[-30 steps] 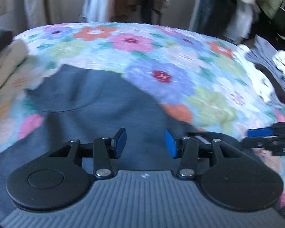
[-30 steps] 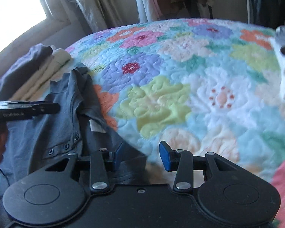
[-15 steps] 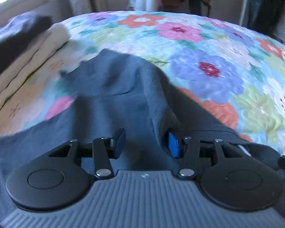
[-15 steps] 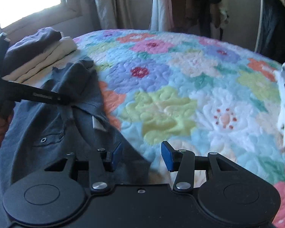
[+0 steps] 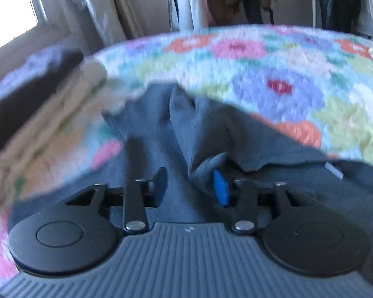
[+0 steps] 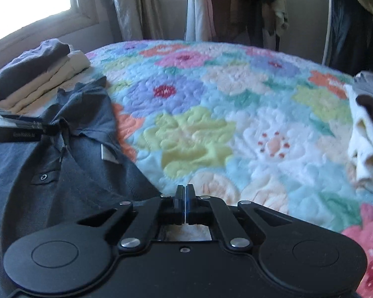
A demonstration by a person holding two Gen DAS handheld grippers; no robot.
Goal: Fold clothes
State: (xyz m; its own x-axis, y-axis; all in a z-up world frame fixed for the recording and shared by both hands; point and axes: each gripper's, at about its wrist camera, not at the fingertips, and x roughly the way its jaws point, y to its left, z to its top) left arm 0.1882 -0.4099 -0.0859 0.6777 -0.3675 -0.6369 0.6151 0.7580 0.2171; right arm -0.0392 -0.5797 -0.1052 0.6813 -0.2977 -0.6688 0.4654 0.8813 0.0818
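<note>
A dark grey polo shirt [image 6: 69, 168] lies spread on a floral quilt [image 6: 211, 114], collar toward the folded stack. In the left wrist view the shirt [image 5: 186, 129] fills the foreground. My left gripper [image 5: 190, 186] is open, with a bunched fold of the shirt's collar against its right pad [image 5: 220, 188]; it also shows in the right wrist view [image 6: 46, 128] at the collar. My right gripper [image 6: 185, 198] is shut at the shirt's right edge; whether cloth is pinched there is hidden.
A stack of folded clothes [image 6: 32, 74], dark on cream, lies at the quilt's left edge below a window. A pile of unfolded laundry [image 6: 365, 129] sits at the right edge. Hanging clothes [image 6: 236, 7] stand behind the bed.
The right gripper has closed from open. The left gripper has moved forward onto the shirt's collar, and a fold of cloth now sits between its fingers.
</note>
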